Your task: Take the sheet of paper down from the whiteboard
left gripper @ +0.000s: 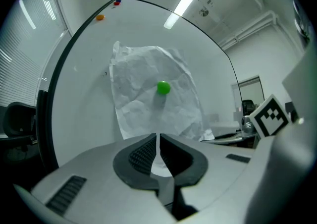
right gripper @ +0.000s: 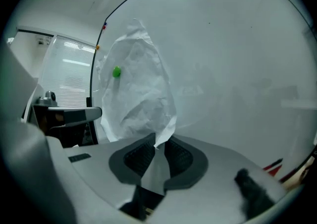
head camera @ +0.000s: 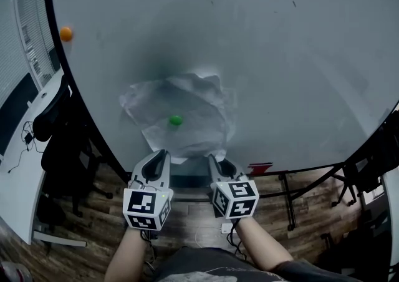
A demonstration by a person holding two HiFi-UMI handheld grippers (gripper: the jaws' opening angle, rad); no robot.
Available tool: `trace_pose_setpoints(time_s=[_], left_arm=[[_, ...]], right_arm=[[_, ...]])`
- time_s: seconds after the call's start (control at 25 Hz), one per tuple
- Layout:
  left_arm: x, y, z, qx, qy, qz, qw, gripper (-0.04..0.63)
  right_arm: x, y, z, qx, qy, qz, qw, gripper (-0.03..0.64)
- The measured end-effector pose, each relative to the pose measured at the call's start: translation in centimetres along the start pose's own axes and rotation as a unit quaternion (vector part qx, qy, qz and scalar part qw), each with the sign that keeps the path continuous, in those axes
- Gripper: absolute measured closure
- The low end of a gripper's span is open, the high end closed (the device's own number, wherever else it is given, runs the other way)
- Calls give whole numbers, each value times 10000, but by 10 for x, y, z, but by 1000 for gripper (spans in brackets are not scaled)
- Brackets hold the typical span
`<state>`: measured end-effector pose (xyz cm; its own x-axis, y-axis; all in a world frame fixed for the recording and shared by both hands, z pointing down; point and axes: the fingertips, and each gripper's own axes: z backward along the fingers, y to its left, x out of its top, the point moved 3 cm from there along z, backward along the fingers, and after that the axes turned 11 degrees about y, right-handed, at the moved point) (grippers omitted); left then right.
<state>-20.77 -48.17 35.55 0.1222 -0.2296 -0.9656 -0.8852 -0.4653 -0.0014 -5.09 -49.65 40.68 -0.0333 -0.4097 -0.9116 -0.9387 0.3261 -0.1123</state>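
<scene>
A crumpled white sheet of paper (head camera: 187, 103) hangs on the whiteboard (head camera: 280, 56), pinned near its middle by a green magnet (head camera: 176, 120). My left gripper (head camera: 163, 153) is at the sheet's lower left edge. In the left gripper view it (left gripper: 157, 136) is shut on that edge, and the paper (left gripper: 148, 94) shows as a thin white line between the pads. My right gripper (head camera: 214, 157) is at the lower right corner. In the right gripper view its (right gripper: 157, 143) jaws stand slightly apart, with the paper's (right gripper: 138, 89) pointed corner dipping between the tips.
An orange magnet (head camera: 66, 34) sticks near the board's left edge. A black office chair (head camera: 59, 131) and a white desk (head camera: 19, 168) stand to the left. The board's black stand legs (head camera: 292, 203) rest on the wooden floor at the right, near a red item (head camera: 260, 167) on the tray.
</scene>
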Motion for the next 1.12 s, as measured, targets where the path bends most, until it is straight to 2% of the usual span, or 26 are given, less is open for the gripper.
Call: trace_pose_setpoints(time_s=[0.12,0.28,0.36,0.44,0.72,0.96,1.12], left_arm=[[5,0,-3,-21,-50,-19,10000,580],[17,-8,-8,-85,-69,-230,9997,575],[26,-12,-9,-161,-165,-295,9993,526],[36,-16,-8,-174,-331,-333,9987,505],[73,-19,-6,343,-948,-612,9930,450],[88,-21,-11,724,-1131,-763,9880,446],[94,-19,-12,1050,-1182,-724,9848,446]], right_arm=[[-1,-2,-1,6,34,-8,10000,573],[-1,-2,-1,67,43,-46,10000,581],[-1,-1,-1,100,49,-44,9999,583],[-1,0,-1,139,60,-36,9999,583],[0,2,-1,212,75,-1,9997,583],[3,0,0,224,52,-85,9997,583],[-2,3,-1,320,127,-42,9994,583]])
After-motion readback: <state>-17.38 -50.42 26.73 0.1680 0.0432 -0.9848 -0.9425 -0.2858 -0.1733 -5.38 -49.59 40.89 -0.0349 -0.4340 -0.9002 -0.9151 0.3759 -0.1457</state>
